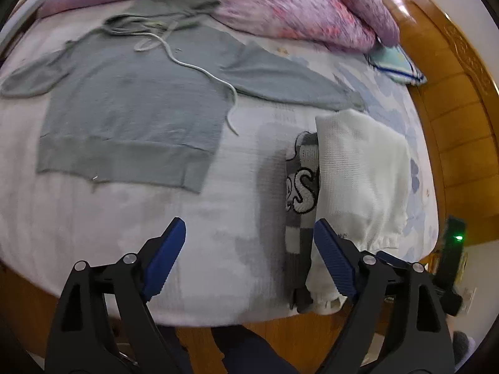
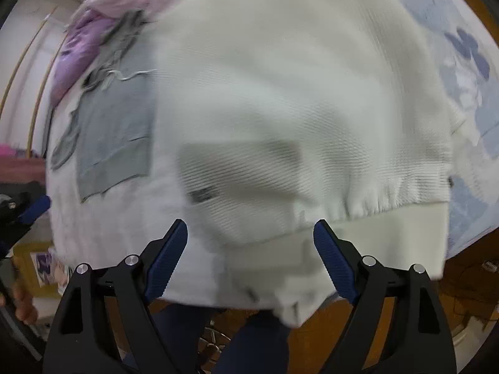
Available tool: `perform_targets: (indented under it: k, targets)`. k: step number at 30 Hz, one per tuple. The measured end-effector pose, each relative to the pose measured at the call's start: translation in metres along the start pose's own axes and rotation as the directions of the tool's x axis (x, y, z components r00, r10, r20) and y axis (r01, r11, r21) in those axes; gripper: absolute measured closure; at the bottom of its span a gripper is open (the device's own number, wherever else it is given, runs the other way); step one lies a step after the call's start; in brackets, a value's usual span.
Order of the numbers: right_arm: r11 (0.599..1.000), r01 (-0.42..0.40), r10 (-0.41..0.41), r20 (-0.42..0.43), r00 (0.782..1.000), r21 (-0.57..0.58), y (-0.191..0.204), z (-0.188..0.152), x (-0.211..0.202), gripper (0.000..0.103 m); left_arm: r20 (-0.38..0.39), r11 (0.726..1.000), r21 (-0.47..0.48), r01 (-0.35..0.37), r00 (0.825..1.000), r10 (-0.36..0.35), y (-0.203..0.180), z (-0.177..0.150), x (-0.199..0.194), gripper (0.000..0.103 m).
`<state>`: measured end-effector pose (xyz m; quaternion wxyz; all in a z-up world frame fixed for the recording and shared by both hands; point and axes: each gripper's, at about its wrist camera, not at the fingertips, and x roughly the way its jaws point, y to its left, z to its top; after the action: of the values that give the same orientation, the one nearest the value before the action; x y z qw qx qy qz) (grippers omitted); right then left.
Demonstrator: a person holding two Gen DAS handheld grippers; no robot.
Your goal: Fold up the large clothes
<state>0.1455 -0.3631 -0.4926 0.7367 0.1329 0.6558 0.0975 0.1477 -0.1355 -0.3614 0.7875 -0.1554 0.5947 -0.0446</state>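
Note:
A grey-green hoodie (image 1: 131, 106) lies flat on the bed, sleeves spread, its white drawstring trailing over the chest. It also shows in the right wrist view (image 2: 112, 134) at the left. A folded white sweater (image 1: 358, 180) lies at the bed's right front, on top of a grey and white checked garment (image 1: 301, 187). In the right wrist view the white sweater (image 2: 296, 109) fills most of the frame, blurred. My left gripper (image 1: 249, 249) is open and empty above the bed's front edge. My right gripper (image 2: 249, 249) is open and empty just in front of the sweater's hem.
A purple and pink quilt (image 1: 280, 3) is bunched along the back of the bed. A small folded light-blue cloth (image 1: 396, 62) lies at the back right. A wooden bed board (image 1: 452, 109) runs along the right. The pale floral sheet (image 1: 124, 218) covers the bed.

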Motion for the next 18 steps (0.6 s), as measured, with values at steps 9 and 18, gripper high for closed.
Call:
perform_targets:
  k: [9, 18]
  targets:
    - [0.988, 0.028, -0.004, 0.155, 0.988, -0.151, 0.105, -0.019, -0.106, 0.013, 0.181, 0.993, 0.077, -0.088, 0.981, 0.073, 0.003, -0.016, -0.128, 0.011]
    - [0.960, 0.070, 0.037, 0.372, 0.928, -0.270, 0.205, -0.060, -0.200, 0.009, 0.376, 0.987, 0.068, -0.149, 0.920, 0.113, 0.035, -0.035, -0.264, 0.006]
